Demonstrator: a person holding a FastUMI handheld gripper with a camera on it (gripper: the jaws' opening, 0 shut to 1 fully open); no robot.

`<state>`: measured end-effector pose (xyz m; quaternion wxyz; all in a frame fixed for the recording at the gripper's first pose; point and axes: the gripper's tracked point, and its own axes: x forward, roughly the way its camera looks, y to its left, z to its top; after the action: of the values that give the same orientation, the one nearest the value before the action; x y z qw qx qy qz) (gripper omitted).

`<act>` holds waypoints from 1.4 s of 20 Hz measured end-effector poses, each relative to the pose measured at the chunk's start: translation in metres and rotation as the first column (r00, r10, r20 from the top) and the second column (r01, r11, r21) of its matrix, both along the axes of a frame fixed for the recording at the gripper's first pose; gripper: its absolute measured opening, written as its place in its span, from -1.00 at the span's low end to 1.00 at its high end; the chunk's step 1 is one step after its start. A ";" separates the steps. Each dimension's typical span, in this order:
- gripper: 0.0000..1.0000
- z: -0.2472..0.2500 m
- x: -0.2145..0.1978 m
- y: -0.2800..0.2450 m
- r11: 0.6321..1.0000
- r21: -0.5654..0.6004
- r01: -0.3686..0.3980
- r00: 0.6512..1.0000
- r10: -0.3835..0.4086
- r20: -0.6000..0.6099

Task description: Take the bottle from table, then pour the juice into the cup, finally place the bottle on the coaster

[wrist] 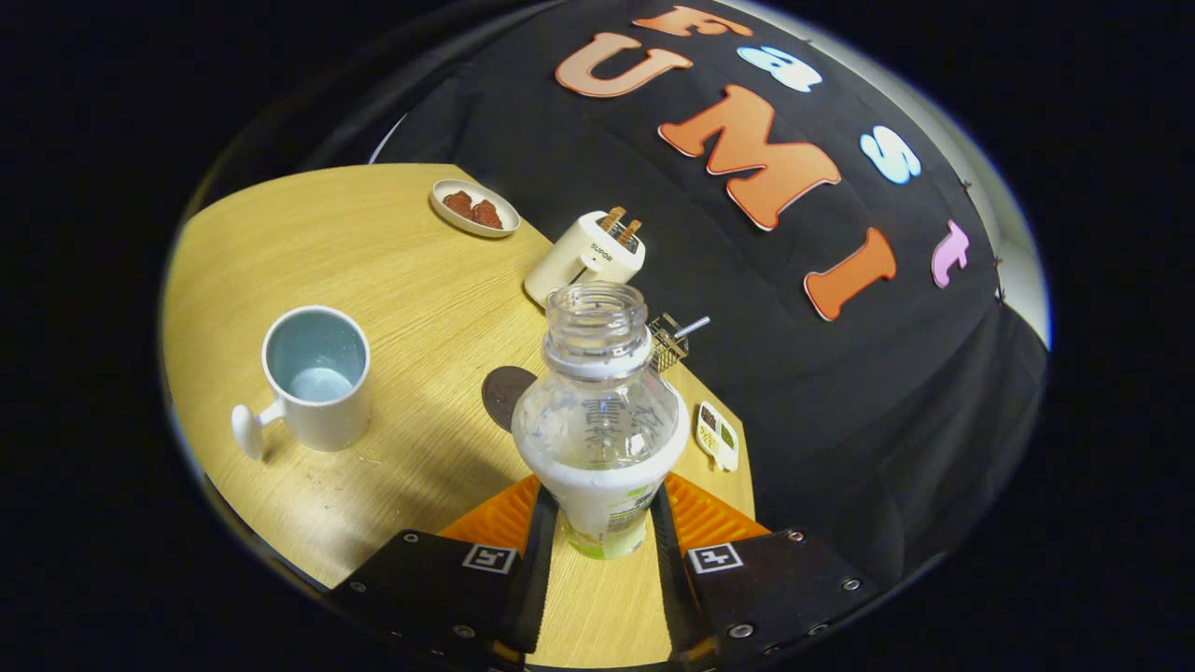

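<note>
Gripping bottle (599, 411), fingers (551, 523) closed

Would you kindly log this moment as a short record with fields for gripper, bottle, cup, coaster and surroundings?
gripper: gripper shut on the bottle, a finger on each side
bottle: bottle uncapped, lifted off the table
cup: white cup to the bottle's left, upright
coaster: dark coaster beyond the bottle, bare
surroundings: toaster and plate farther back

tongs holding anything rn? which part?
Yes: the tongs are shut on the bottle, both fingers pressing its lower body at the label band, cap off.
</note>
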<state>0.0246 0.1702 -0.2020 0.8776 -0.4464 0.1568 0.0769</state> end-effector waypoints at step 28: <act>0.04 0.017 0.013 0.054 0.737 -0.648 -0.193 0.931 0.346 0.116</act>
<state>0.0375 0.2246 -0.1853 0.6702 -0.7360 0.0047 0.0956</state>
